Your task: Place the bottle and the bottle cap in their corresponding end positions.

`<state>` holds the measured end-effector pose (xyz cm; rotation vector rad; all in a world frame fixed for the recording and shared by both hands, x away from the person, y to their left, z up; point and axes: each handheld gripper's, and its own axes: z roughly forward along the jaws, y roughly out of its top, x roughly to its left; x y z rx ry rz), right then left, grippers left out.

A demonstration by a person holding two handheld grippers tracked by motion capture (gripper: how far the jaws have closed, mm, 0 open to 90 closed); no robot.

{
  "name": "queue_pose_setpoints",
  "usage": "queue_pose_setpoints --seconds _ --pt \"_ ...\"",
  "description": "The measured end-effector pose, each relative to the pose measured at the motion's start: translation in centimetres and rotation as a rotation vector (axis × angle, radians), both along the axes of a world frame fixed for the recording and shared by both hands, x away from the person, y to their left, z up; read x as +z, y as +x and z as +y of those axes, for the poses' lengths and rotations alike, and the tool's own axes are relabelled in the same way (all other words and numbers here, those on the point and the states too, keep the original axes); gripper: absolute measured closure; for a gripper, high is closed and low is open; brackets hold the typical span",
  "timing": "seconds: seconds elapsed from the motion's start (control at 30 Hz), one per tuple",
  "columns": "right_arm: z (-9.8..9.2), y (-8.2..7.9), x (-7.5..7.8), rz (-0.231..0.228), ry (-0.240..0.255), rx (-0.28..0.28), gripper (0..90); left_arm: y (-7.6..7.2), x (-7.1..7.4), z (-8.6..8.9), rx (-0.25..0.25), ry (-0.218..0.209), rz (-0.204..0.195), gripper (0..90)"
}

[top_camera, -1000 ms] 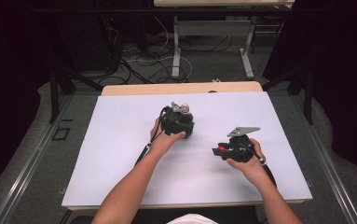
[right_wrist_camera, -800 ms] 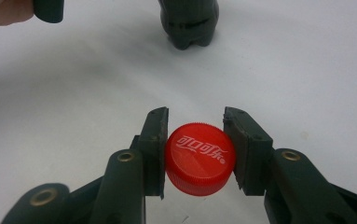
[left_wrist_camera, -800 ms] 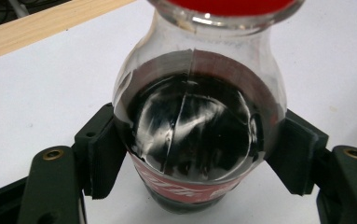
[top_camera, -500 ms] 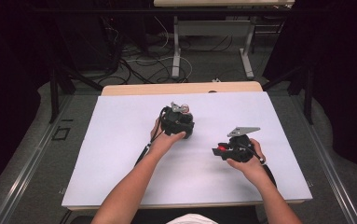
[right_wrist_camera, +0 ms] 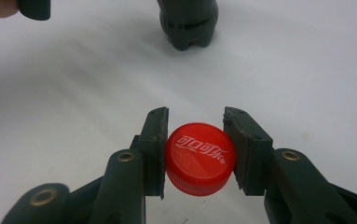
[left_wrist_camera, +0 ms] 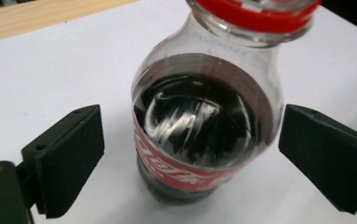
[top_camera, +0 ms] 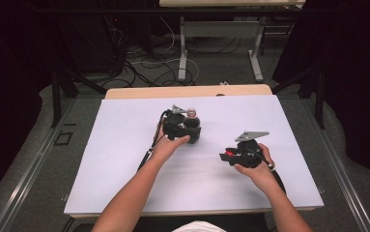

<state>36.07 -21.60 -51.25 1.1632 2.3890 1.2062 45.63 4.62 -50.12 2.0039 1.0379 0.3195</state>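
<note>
Now we have the left gripper (top_camera: 188,126) fingers just spread wide, clear of the uncapped bottle (left_wrist_camera: 204,126) standing on the worktop (top_camera: 124,145); brushing it could spill cola. Our right gripper (right_wrist_camera: 196,154) pinches the red cap (right_wrist_camera: 199,158), which may slip.

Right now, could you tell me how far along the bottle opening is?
The cap is already off, clamped in the right tool. The left tool has just been opening, its pads clear of the upright bottle between them. Left: withdrawing it and probably setting the cap down.
</note>
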Motion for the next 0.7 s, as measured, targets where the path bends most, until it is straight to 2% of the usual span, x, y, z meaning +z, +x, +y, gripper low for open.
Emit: queue_pose_setpoints --seconds 0.07,0.23,0.33,0.37,0.43,0.47,0.5,0.53,0.63,0.7 --pt "0.2 -0.1 0.0 0.008 0.008 -0.004 61.0 -0.2 0.3 0.3 0.002 0.0 -0.002 4.2" --pt "0.5 0.0 0.0 -0.004 0.001 0.006 61.1 -1.0 0.8 0.8 0.013 -0.02 -0.017 2.5" --pt "0.8 0.0 -0.1 0.016 -0.003 0.008 61.1 -1.5 1.2 1.3 0.014 -0.023 -0.015 0.7" --pt "0.8 0.1 -0.1 -0.003 -0.008 0.014 61.1 -1.6 1.3 1.5 0.014 -0.032 -0.018 0.7" --pt "1.1 0.2 -0.1 0.0 0.001 0.018 61.1 -2.0 1.5 2.0 0.012 -0.045 -0.025 0.7" --pt "1.2 0.3 -0.1 -0.015 0.006 0.026 61.1 -2.3 1.7 2.2 0.012 -0.046 -0.024 0.7" --pt "1.3 0.2 0.1 0.009 -0.003 0.017 61.1 -2.5 1.8 2.5 0.015 -0.048 -0.031 0.7" --pt "1.4 0.4 0.1 -0.009 -0.003 0.024 61.1 -2.7 1.9 2.7 0.015 -0.052 -0.043 0.7" --pt "1.8 0.6 0.4 -0.002 -0.026 0.043 61.1 -3.5 2.2 3.3 0.029 -0.023 -0.057 0.7" --pt "2.2 0.6 0.4 -0.008 -0.005 0.038 61.1 -4.0 2.5 3.8 0.035 -0.022 -0.069 0.7"
